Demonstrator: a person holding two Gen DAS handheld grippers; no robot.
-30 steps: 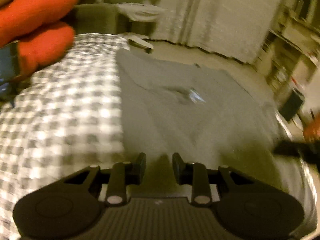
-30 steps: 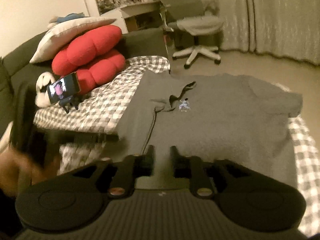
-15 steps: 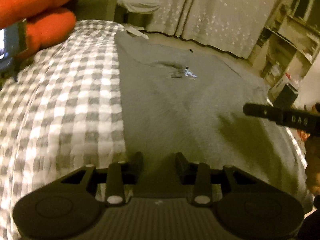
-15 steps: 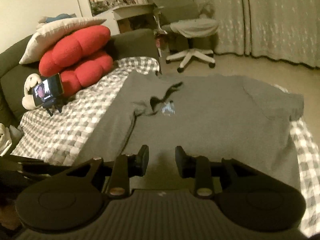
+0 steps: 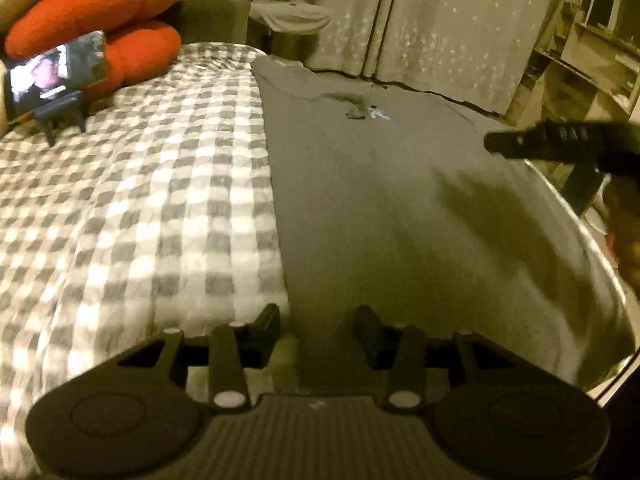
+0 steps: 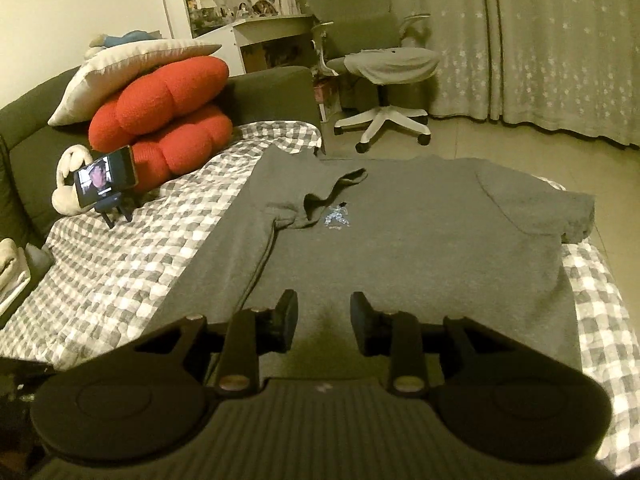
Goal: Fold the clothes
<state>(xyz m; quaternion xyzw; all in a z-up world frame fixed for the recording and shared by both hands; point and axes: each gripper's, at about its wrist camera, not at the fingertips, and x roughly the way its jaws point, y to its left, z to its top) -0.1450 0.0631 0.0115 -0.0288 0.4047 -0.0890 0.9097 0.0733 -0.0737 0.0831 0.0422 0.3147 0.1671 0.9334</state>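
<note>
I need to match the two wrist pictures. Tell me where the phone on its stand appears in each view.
Left wrist: the phone on its stand is at the far upper left, on the checked blanket.
Right wrist: the phone is left of centre, on the blanket too.
Shared landmark: the red cushion right behind it.

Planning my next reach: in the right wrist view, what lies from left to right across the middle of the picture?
Phone on its stand → red cushions → grey T-shirt → office chair → star-patterned curtain.
</note>
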